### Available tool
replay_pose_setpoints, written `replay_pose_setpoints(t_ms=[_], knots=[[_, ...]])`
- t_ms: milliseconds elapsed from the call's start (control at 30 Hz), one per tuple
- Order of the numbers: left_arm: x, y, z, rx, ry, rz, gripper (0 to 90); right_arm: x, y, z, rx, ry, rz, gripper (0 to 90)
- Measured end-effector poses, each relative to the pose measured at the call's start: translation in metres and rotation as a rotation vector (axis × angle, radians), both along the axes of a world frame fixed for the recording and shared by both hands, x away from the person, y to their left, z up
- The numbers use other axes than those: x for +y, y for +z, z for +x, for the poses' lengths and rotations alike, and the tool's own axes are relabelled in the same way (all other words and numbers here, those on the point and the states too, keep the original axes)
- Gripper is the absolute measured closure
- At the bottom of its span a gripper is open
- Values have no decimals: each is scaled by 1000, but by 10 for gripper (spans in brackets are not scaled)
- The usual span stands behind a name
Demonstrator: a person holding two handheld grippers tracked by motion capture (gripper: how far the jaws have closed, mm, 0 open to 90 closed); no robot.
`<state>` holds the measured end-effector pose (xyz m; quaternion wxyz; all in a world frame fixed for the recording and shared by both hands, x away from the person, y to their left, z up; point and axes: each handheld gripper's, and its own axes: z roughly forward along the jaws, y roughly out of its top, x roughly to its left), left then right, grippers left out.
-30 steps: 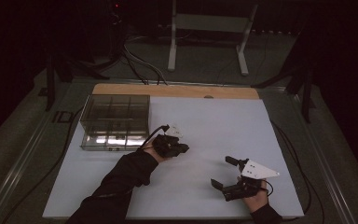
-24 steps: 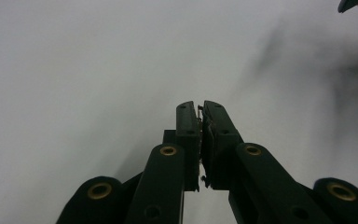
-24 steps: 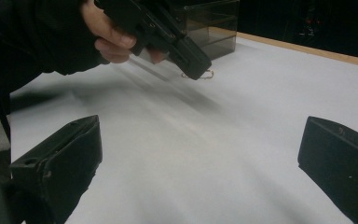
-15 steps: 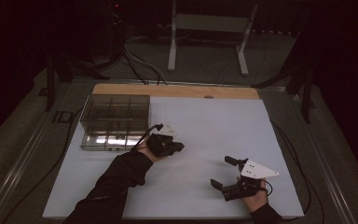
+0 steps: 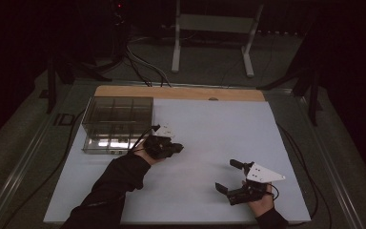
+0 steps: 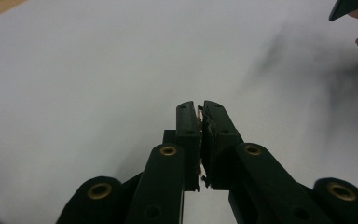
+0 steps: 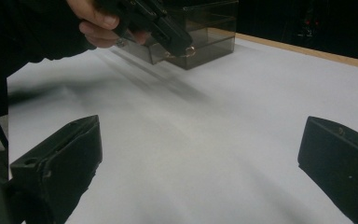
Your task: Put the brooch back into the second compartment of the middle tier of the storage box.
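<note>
Left gripper (image 6: 200,109): jaws pinching a small thin ring (image 7: 188,51) at their tips.
Right gripper (image 7: 200,154): jaws spreading wide, holding nothing.
Risk: ring slipping out before reaching the box (image 5: 116,125).

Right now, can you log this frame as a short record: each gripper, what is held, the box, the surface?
left gripper: jaws shut on a small thin ring, lifted above the sheet
right gripper: jaws open, nothing between them
box: clear, divided into compartments, back left of the sheet
surface: white sheet over a wooden board
</note>
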<state>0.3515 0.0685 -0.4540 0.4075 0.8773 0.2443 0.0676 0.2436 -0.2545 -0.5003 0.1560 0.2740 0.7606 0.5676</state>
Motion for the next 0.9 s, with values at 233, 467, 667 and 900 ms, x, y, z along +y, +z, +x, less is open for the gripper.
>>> replay_pose_setpoints(t_ms=[233, 467, 667, 900], knots=[[8, 8, -1, -19, 24, -9, 867, 0, 0, 0, 1, 1, -7, 0], [21, 15, -1, -25, 45, -12, 867, 0, 0, 0, 2, 0, -6, 0], [30, 18, -3, -31, 61, -10, 867, 0, 0, 0, 4, 0, -8, 0], [43, 22, -6, -40, 83, -13, 867, 0, 0, 0, 3, -2, -4, 0]])
